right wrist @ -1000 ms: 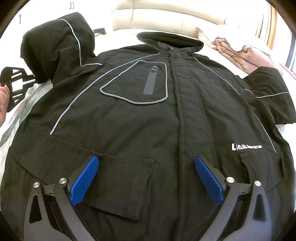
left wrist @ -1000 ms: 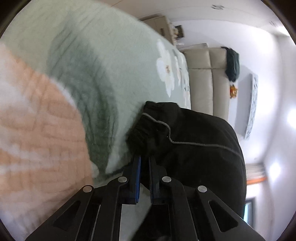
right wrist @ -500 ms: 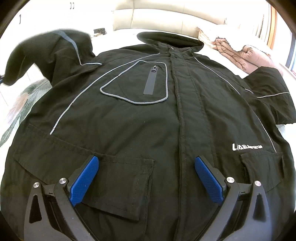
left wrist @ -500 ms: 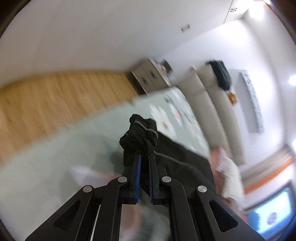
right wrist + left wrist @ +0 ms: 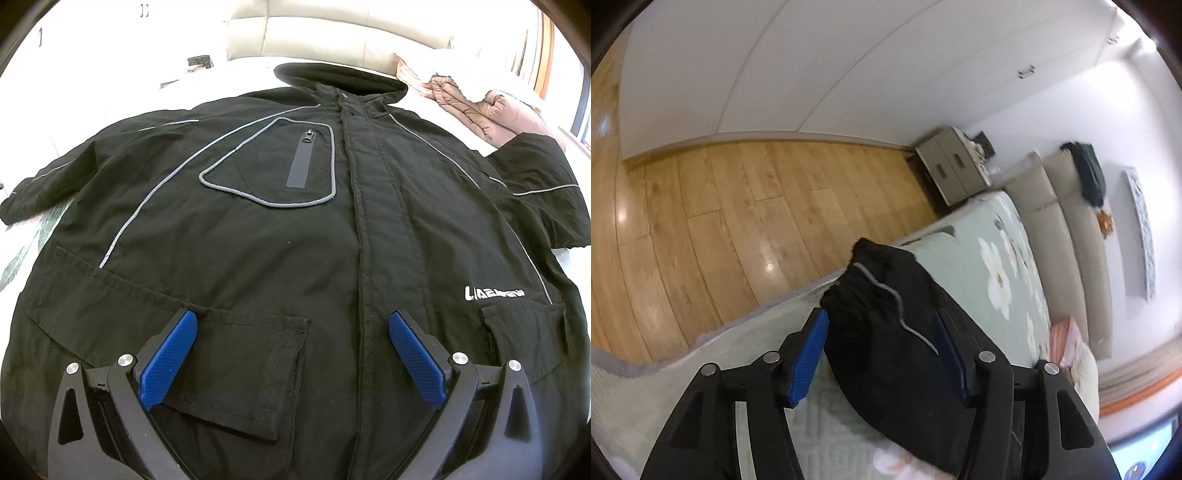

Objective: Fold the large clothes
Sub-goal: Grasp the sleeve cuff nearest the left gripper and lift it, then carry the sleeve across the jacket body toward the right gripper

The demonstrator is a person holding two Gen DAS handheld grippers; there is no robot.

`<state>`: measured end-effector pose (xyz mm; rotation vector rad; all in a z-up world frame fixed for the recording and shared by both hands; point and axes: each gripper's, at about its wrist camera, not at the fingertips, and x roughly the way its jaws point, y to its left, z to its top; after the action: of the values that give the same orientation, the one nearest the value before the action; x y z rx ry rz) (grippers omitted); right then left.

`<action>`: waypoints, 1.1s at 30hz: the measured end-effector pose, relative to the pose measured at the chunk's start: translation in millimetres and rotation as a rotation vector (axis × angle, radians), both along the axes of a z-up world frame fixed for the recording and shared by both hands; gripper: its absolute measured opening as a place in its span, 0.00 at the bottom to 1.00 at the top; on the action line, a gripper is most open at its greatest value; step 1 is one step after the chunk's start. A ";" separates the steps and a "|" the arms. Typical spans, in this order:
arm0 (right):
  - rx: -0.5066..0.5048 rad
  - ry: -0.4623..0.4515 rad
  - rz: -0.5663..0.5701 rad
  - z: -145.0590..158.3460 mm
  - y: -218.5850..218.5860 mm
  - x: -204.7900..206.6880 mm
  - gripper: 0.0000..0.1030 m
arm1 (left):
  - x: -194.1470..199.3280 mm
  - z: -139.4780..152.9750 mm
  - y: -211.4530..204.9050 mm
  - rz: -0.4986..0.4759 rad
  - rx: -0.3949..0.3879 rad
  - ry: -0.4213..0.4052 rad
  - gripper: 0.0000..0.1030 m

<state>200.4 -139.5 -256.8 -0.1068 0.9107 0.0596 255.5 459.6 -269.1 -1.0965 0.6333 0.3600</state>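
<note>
A black jacket [image 5: 295, 240] with grey piping lies front-up and zipped on the bed, its collar at the far end. My right gripper [image 5: 291, 319] hovers open over the lower front, above a flap pocket [image 5: 236, 369], with nothing pinched. In the left wrist view, the jacket's sleeve [image 5: 886, 332] runs out toward the bed edge, its gathered cuff [image 5: 864, 266] farthest away. My left gripper [image 5: 881, 315] straddles that sleeve; its jaws are opening and the blue pads stand apart from the cloth. In the right wrist view, this sleeve [image 5: 55, 184] lies spread flat to the left.
The bed's green floral cover [image 5: 979, 229] ends just past the cuff, with wooden floor [image 5: 738, 221] beyond. A grey nightstand [image 5: 956, 173] and beige headboard [image 5: 1067, 206] stand at the bed's head. A pink quilt [image 5: 480, 107] is bunched at the far right.
The left gripper swung the raised sleeve outward and down until it lay flat to the left, then its jaws parted off the cuff. The right gripper stayed still and open.
</note>
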 end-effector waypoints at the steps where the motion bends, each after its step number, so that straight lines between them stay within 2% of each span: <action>1: 0.000 0.000 0.000 0.0 0.1 0.0 1.00 | 1.3 -9.1 -4.8 -0.018 -0.011 0.014 0.58; 3: 0.000 0.000 0.000 0.0 -0.1 0.1 1.00 | 18.7 -21.8 -9.3 -0.042 -0.014 0.065 0.58; 5: 0.001 0.000 0.000 0.0 -0.1 0.1 1.00 | 32.8 -23.4 -19.8 -0.065 0.050 0.110 0.56; 7: 0.001 -0.001 0.000 0.2 -0.4 0.0 1.00 | 42.5 -8.4 -39.1 -0.099 0.161 0.104 0.25; 8: 0.001 -0.001 0.000 0.4 -0.5 0.1 1.00 | 44.0 3.9 -49.8 -0.113 0.220 0.096 0.24; 12: 0.011 -0.002 0.003 -0.3 -0.1 0.7 1.00 | 45.1 76.0 -124.0 -0.220 0.519 -0.005 0.21; 14: 0.020 -0.005 0.006 -1.0 -0.5 2.2 1.00 | 50.6 106.5 -164.7 -0.305 0.596 -0.071 0.21; 16: 0.030 -0.014 0.010 -1.7 -1.2 1.9 1.00 | 57.0 132.5 -216.5 -0.415 0.641 -0.157 0.21; 20: 0.050 -0.025 0.016 -1.8 -4.1 1.0 1.00 | 74.0 153.0 -318.0 -0.652 0.644 -0.259 0.21; 25: 0.084 -0.033 0.021 -0.4 -9.4 -0.8 1.00 | 94.4 134.6 -431.3 -0.916 0.585 -0.306 0.21; 27: 0.092 -0.035 0.022 0.1 -10.5 -1.2 1.00 | 104.3 119.5 -460.4 -0.998 0.540 -0.279 0.22; 29: 0.097 -0.036 0.022 0.6 -11.1 -1.5 1.00 | 119.8 99.9 -483.4 -1.044 0.501 -0.212 0.24; 31: 0.109 -0.038 0.023 1.3 -12.7 -1.9 1.00 | 133.8 78.8 -499.2 -1.059 0.505 -0.112 0.27; 33: 0.127 -0.039 0.024 2.3 -15.2 -2.6 1.00 | 143.1 55.7 -503.7 -1.091 0.450 -0.008 0.27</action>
<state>197.8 -154.7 -254.5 -0.0003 0.8646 0.1367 398.6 -44.1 -213.4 -0.2203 0.9854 -0.4361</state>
